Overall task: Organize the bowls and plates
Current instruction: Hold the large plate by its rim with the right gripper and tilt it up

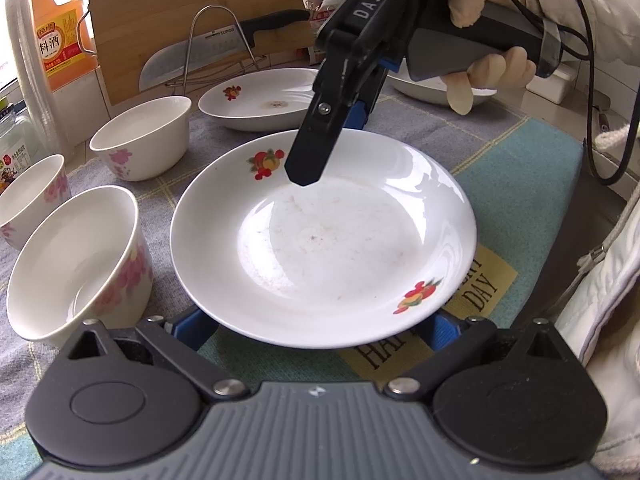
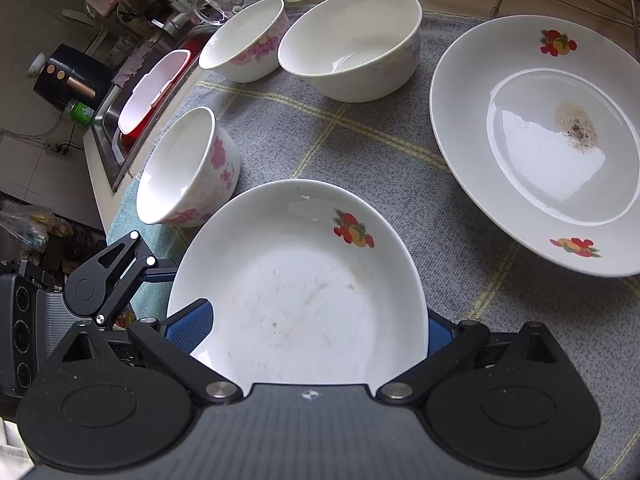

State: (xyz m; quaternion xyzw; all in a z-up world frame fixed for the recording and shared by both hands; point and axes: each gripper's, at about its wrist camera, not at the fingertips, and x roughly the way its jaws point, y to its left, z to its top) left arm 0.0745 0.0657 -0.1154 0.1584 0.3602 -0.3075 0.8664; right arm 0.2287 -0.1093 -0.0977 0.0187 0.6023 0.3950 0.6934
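A white plate with fruit prints (image 1: 340,240) (image 2: 304,280) sits mid-mat, smeared inside. My left gripper (image 1: 316,328) (image 2: 132,276) is open, its blue pads (image 1: 192,328) reaching under the plate's near rim, which hides the tips. My right gripper (image 1: 328,148) (image 2: 316,320), also open, points down over the plate's far rim, one black finger (image 1: 308,160) above the rim. I cannot tell if it touches. A second fruit plate (image 1: 260,100) (image 2: 540,140), stained in the middle, lies beyond. Three pink-flowered bowls (image 1: 76,256) (image 1: 140,136) (image 1: 28,196) stand to the left.
A gloved hand (image 1: 492,68) holds the right gripper. Behind the grey checked mat (image 2: 360,152) are a cutting board (image 1: 192,20), a knife on a wire rack (image 1: 208,52), an orange bottle (image 1: 60,32) and another white dish (image 1: 432,92). A sink (image 2: 136,108) lies past the bowls.
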